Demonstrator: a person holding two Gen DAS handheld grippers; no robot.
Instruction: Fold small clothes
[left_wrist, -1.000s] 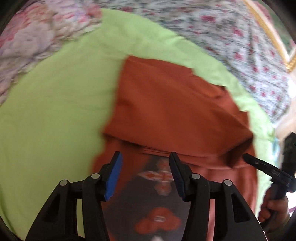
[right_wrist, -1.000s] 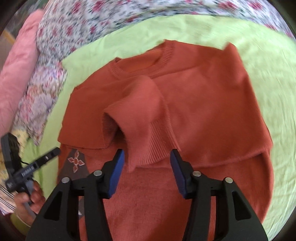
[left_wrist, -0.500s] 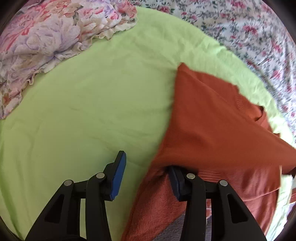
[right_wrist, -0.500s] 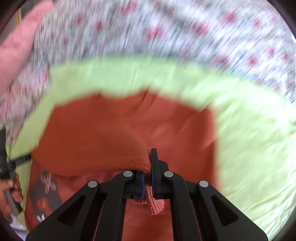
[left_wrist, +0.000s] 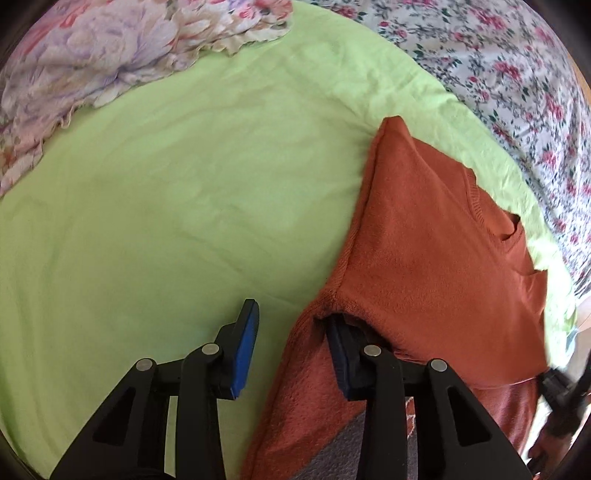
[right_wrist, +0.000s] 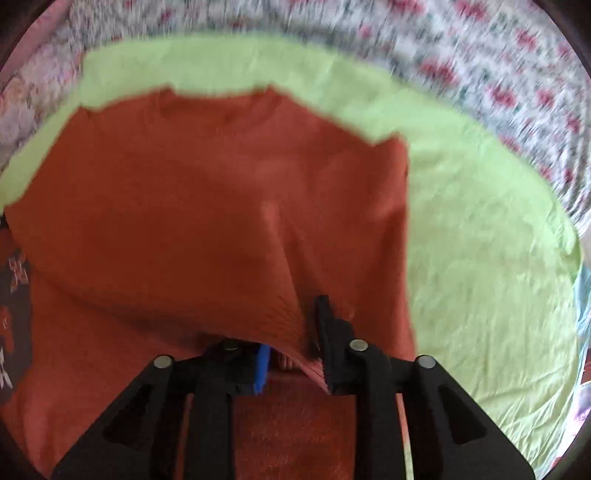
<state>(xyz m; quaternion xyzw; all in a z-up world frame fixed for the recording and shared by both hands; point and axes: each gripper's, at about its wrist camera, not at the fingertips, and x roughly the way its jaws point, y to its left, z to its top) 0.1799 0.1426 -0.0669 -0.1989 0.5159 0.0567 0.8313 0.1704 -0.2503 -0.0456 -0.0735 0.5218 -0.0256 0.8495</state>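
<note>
A rust-orange knitted sweater (left_wrist: 436, 258) lies partly folded on a lime-green sheet (left_wrist: 184, 192). My left gripper (left_wrist: 291, 343) is open at the sweater's left edge; its right finger sits under the folded top layer, its left finger (left_wrist: 245, 339) over bare sheet. In the right wrist view the sweater (right_wrist: 184, 206) fills the middle, blurred by motion. My right gripper (right_wrist: 291, 354) is open, and a fold of the sweater with the ribbed cuff drapes over the gap between its jaws, hiding most of the left finger.
Floral bedding (left_wrist: 110, 55) lies bunched at the far left and a flowered cover (left_wrist: 517, 74) runs along the far right. A dark patterned cloth (left_wrist: 340, 454) shows under the sweater's near edge. The other hand-held gripper (left_wrist: 561, 398) appears at the right edge.
My right gripper was shut on the sleeve cuff half a second ago and now stands open with the cloth loose over it. My left gripper stayed open at the sweater's left edge, moving little.
</note>
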